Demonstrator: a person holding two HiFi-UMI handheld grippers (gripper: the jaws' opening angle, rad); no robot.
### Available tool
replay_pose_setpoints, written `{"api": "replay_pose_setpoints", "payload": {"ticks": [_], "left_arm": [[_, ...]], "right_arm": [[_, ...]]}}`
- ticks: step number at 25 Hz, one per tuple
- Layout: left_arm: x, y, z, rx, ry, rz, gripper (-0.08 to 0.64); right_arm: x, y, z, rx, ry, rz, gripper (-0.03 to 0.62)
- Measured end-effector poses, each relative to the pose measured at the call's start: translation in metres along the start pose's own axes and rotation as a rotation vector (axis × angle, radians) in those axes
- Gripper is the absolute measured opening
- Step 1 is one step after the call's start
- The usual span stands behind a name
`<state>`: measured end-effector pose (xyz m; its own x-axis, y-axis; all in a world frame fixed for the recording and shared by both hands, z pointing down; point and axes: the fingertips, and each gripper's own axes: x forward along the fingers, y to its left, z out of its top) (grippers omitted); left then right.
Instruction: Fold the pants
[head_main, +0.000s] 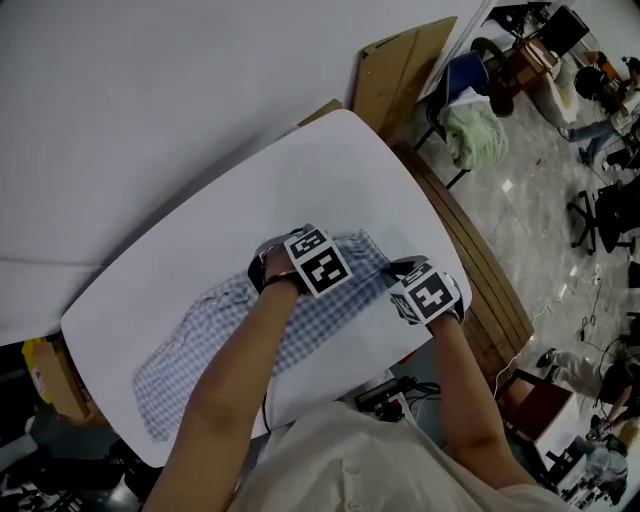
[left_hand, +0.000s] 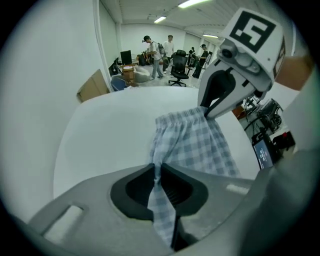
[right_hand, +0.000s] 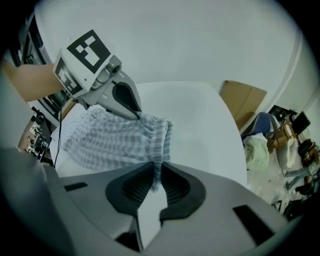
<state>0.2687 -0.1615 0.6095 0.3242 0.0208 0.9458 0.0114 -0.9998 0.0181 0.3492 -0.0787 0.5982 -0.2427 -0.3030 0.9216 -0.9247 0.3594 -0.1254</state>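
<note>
A white rounded table (head_main: 330, 160) fills the head view's centre, with a plain white wall (head_main: 150, 70) at upper left. Brown cardboard sheets (head_main: 400, 65) lean at top; glossy grey stone floor (head_main: 530, 200) with black office chairs (head_main: 600, 215) lies right.

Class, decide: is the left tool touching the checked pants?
Touching. The left gripper view shows the left tool pinching a fold of the checked pants between its closed jaws.
</note>
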Motion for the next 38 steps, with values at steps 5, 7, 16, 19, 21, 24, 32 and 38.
{"api": "replay_pose_setpoints", "payload": {"ticks": [5, 7, 16, 19, 21, 24, 32, 38], "left_arm": [[0.004, 0.0, 0.059, 0.01, -0.074, 0.031, 0.051], [0.002, 0.003, 0.069, -0.035, -0.121, 0.075, 0.059], [-0.069, 0.027, 0.061, -0.404, -0.405, 0.081, 0.137], [-0.093, 0.031, 0.045, -0.498, -0.464, 0.06, 0.135], [-0.108, 0.03, 0.03, -0.549, -0.494, 0.047, 0.135], [-0.116, 0.032, -0.007, -0.65, -0.525, 0.056, 0.102], [-0.123, 0.015, -0.106, -0.901, -0.476, 0.116, 0.027], [-0.138, -0.021, -0.169, -1.028, -0.459, 0.177, 0.012]], "right_arm": [[-0.014, -0.049, -0.024, 0.047, 0.006, -0.083, 0.061], [-0.011, -0.06, -0.027, 0.045, -0.001, -0.117, 0.08], [-0.048, -0.055, 0.031, -0.037, -0.156, -0.154, 0.158], [-0.055, -0.033, 0.063, -0.086, -0.202, -0.115, 0.149], [-0.058, -0.016, 0.082, -0.124, -0.228, -0.083, 0.136], [-0.047, 0.003, 0.103, -0.217, -0.245, -0.058, 0.05], [-0.006, 0.067, 0.137, -0.457, -0.158, 0.112, 0.017], [0.016, 0.143, 0.148, -0.584, -0.14, 0.23, 0.017]]}}
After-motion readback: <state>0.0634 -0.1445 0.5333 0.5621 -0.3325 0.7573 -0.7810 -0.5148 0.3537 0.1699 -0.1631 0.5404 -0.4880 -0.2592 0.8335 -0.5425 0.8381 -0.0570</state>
